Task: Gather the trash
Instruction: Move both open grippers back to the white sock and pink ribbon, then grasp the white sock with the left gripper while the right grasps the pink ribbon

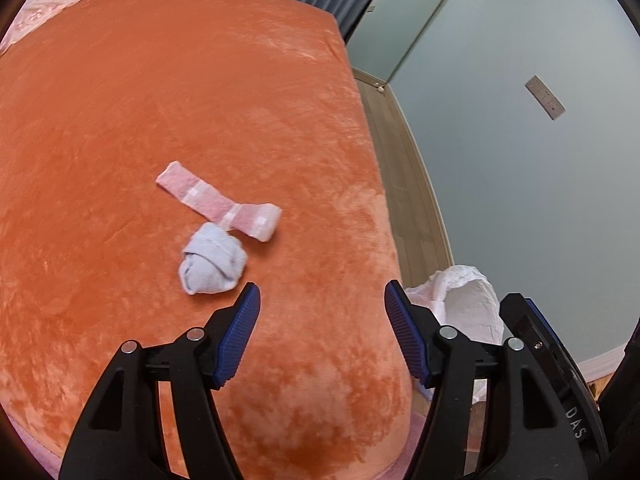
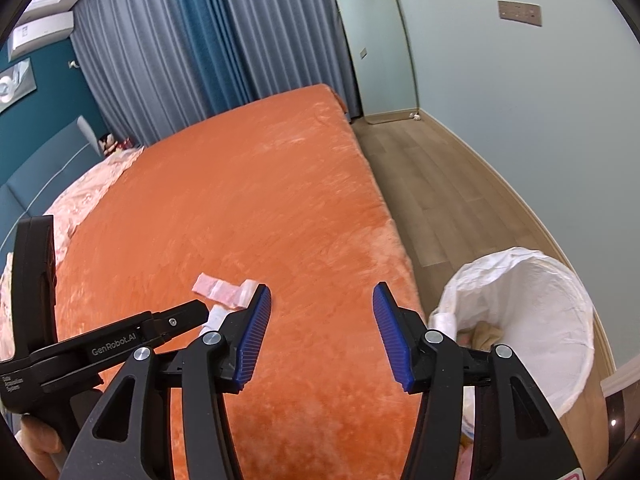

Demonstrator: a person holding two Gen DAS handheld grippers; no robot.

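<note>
On the orange blanket [image 1: 180, 120] lie a crumpled pale blue wad [image 1: 212, 260] and, touching its far side, a pink and white wrapper strip [image 1: 218, 200]. My left gripper [image 1: 322, 300] hovers open just short of the wad and to its right, nothing between its blue pads. The right gripper [image 2: 322, 300] is open over the bed's near corner, empty. In the right wrist view the pink wrapper [image 2: 224, 290] shows beyond the left gripper's body [image 2: 120, 344], and the wad is mostly hidden behind it. A bin lined with a white bag [image 2: 532, 320] stands on the floor right of the bed.
The bin holds some crumpled things [image 2: 480, 334]. Wooden floor [image 2: 432, 192] runs between the bed's right edge and the pale wall. A tall mirror [image 2: 376, 44] leans in the far corner by grey and blue curtains [image 2: 180, 48]. Pink bedding [image 2: 92, 192] lies at the headboard end.
</note>
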